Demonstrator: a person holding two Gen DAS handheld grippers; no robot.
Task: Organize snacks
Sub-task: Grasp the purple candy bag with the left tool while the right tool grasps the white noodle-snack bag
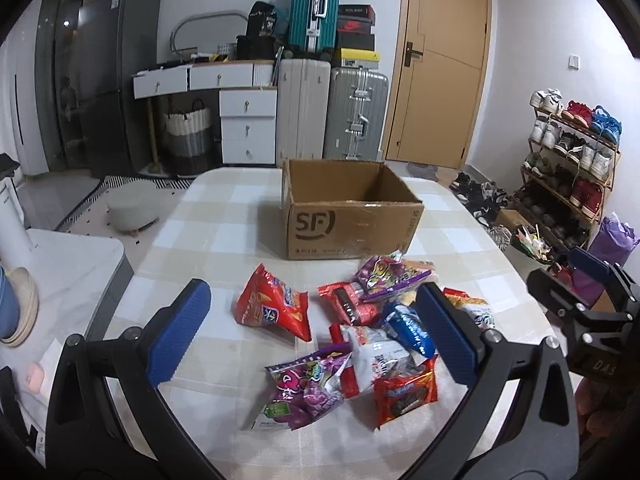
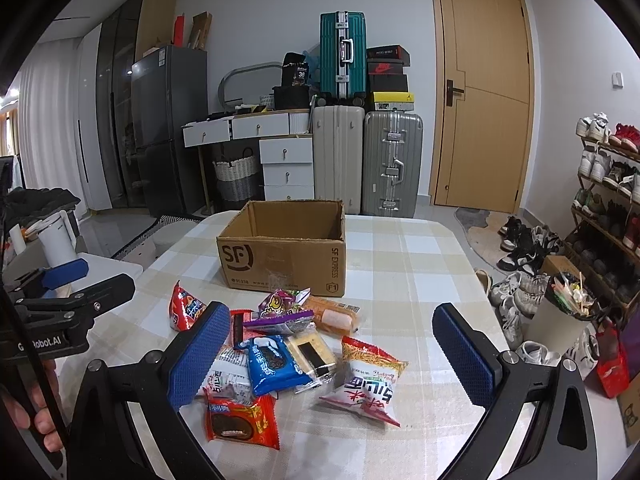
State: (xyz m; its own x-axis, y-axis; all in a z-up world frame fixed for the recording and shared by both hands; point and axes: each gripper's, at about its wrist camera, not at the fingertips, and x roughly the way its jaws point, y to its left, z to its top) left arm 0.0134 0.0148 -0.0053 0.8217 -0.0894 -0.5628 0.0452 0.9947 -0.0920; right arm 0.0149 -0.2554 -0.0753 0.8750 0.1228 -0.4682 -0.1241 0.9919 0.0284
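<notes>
My left gripper hangs nearest, jaws spread wide, nothing pinched; right gripper likewise spread and empty. The snack pile lies on the checked table just ahead of both. The red chip bag lies apart, between my left fingers, long axis slanting away, so I'd judge the left takes it. The cardboard box beyond, open and empty, reads "SF", side "SF EXPRESS".
</notes>
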